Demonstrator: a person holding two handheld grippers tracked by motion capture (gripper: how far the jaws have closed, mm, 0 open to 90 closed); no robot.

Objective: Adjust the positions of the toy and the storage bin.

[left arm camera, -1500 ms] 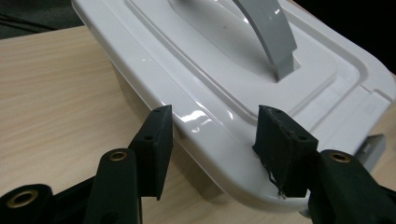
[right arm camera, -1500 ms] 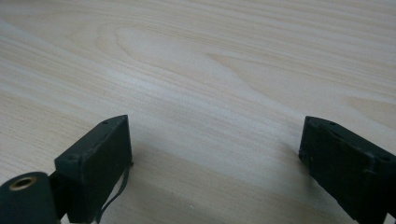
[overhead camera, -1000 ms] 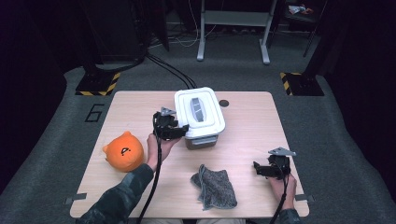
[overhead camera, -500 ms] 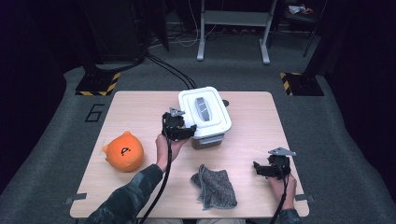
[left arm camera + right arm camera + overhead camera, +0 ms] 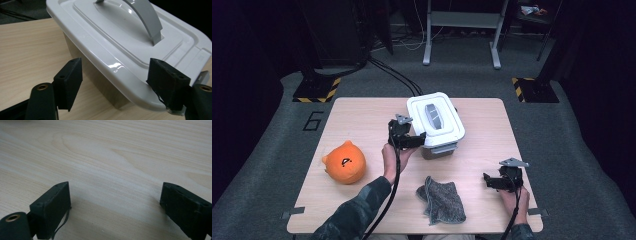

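A white lidded box [image 5: 435,120] with a grey handle [image 5: 146,17] stands mid-table. My left gripper [image 5: 418,141] is at the box's near-left side. Its jaws have just been opening, and the lid's rim [image 5: 107,63] lies between them. The left pad [image 5: 70,82] stands clear of the box wall, and the right pad [image 5: 166,85] sits close by the rim's corner. My right gripper [image 5: 488,181] rests low near the table's front right. In the right gripper view that gripper [image 5: 115,195] is open over bare wood.
An orange plush toy [image 5: 344,162] lies at the front left of the table [image 5: 362,115]. A crumpled grey cloth [image 5: 442,200] lies at the front middle, between my two forearms. Dark floor, cables and stand legs surround the table.
My left gripper has moved right, up against the box's near-left side, and its jaws stand wider apart. The right gripper has kept still.
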